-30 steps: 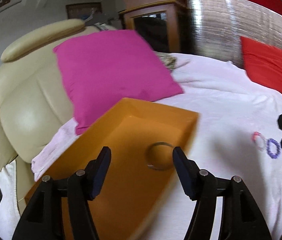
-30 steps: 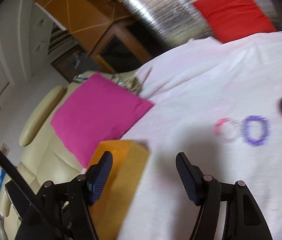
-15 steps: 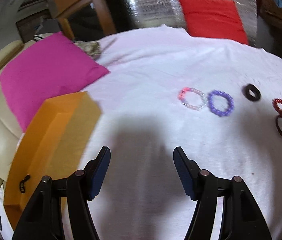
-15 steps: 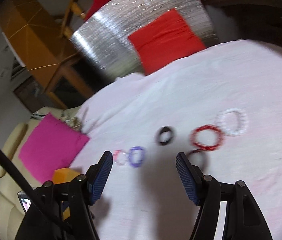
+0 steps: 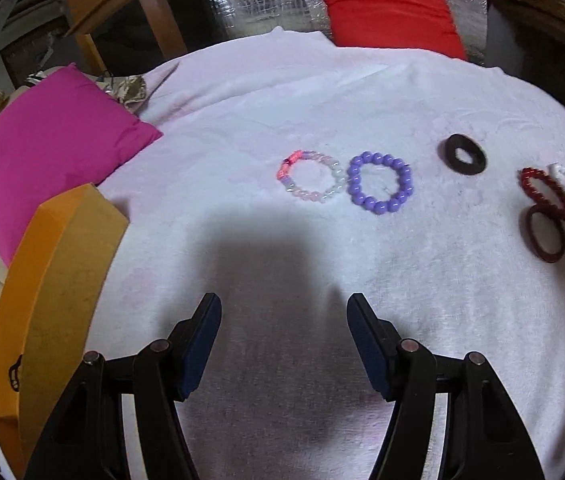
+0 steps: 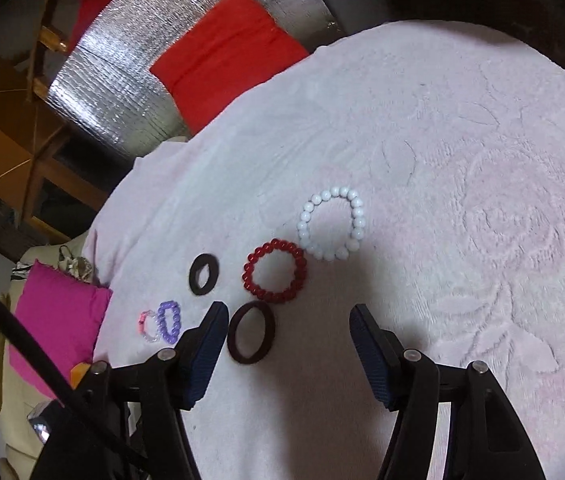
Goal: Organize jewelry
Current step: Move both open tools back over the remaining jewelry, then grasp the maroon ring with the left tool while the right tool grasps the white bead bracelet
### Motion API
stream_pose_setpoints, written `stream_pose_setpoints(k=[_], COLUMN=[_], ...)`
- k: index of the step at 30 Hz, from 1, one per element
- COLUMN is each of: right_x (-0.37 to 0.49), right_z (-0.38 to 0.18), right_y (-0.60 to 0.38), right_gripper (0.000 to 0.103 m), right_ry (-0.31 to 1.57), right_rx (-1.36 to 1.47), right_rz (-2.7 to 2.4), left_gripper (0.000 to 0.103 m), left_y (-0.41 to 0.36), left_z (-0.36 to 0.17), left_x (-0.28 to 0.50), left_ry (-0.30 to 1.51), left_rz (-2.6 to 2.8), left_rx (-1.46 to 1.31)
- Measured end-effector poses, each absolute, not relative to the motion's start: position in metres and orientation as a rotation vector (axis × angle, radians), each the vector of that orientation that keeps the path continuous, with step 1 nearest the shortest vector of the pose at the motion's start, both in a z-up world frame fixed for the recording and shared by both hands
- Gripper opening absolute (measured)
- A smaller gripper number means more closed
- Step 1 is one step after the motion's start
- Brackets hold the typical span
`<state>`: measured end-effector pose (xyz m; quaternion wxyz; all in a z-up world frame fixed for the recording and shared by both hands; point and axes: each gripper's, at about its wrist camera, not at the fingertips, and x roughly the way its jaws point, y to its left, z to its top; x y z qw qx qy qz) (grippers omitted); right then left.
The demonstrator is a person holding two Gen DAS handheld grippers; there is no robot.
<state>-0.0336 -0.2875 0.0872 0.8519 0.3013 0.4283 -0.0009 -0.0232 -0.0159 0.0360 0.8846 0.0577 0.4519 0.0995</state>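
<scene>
Bracelets loose on the bedspread, both grippers empty

Six bracelets lie mid-bedspread [image 5: 266, 92]: pink-and-clear beaded bracelet [image 5: 309, 176] touching purple beaded bracelet [image 5: 379, 182]; black ring [image 6: 204, 273], red beaded bracelet [image 6: 275, 271], white beaded bracelet [image 6: 331, 223], maroon bangle [image 6: 251, 332]. Orange box [image 5: 54, 280] at left edge. Left gripper [image 5: 284, 344] released; right gripper [image 6: 288, 354] closing, bangle's edge between its jaws, untouched.

Six bracelets lie flat on white cloth: pastel [image 5: 309, 176] touching purple [image 5: 379, 187], black ring [image 5: 462, 155] apart, red [image 6: 275, 271] touching white [image 6: 331, 223], dark maroon band [image 6: 251, 332] nearby. Orange box [image 5: 54, 292] at left.
</scene>
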Motion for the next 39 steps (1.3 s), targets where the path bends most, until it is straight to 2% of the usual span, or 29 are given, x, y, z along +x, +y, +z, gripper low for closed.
stream_pose_setpoints(k=[7,9,11,16,17,19,20,22,24,25,26,28,29,31,34,39], right_x=[-0.022,-0.017,-0.008,0.013,0.017,0.026,0.031,0.04,0.045,0.045,0.046,0.044,0.043,0.039,0.027,-0.002], right_z=[0.081,0.079,0.075,0.068,0.068,0.065,0.061,0.055,0.055,0.054,0.055,0.059,0.061,0.064,0.071,0.088], right_y=[-0.328,-0.338,-0.346,-0.349,-0.346,-0.338,-0.335,-0.326,-0.315,-0.311,-0.307,-0.303,-0.304,-0.306,-0.303,-0.303], right_gripper=[0.059,0.049,0.045,0.042,0.042,0.038,0.037,0.03,0.01,0.01,0.01,0.01,0.01,0.01,0.01,0.01], right_ry=[0.892,0.888,0.899,0.887,0.889,0.902,0.913,0.923,0.913,0.912,0.908,0.891,0.883,0.874,0.863,0.803], right_rx=[0.71,0.691,0.698,0.673,0.648,0.6,0.58,0.52,0.403,0.361,0.333,0.306,0.306,0.32,0.304,0.296], right_rz=[-0.103,-0.124,-0.132,-0.136,-0.137,-0.138,-0.14,-0.157,-0.19,-0.198,-0.201,-0.218,-0.224,-0.215,-0.201,-0.173], left_gripper=[0.067,0.067,0.067,0.067,0.068,0.079,0.08,0.081,0.081,0.08,0.078,0.05,0.044,0.017,0.006,0.005], left_y=[-0.043,-0.054,-0.069,-0.117,-0.124,-0.136,-0.141,-0.145,-0.148,-0.15,-0.15,-0.151,-0.144,-0.142,-0.141,-0.118], left_z=[0.044,0.044,0.043,0.035,0.033,0.03,0.028,0.028,0.028,0.028,0.028,0.029,0.03,0.031,0.034,0.056], left_x=[-0.02,-0.012,-0.007,0.005,0.007,0.014,0.018,0.021,0.02,0.019,0.018,0.016,0.014,0.013,0.008,-0.009], left_ry=[0.89,0.901,0.907,0.906,0.906,0.909,0.905,0.886,0.88,0.874,0.87,0.858,0.854,0.848,0.857,0.848], left_rz=[-0.025,-0.099,-0.141,-0.267,-0.282,-0.297,-0.293,-0.291,-0.294,-0.296,-0.297,-0.281,-0.279,-0.293,-0.28,-0.246], left_rx=[0.075,0.027,-0.004,0.02,0.023,0.016,0.011,0.012,0.027,0.035,0.044,0.08,0.087,0.095,0.131,0.111])
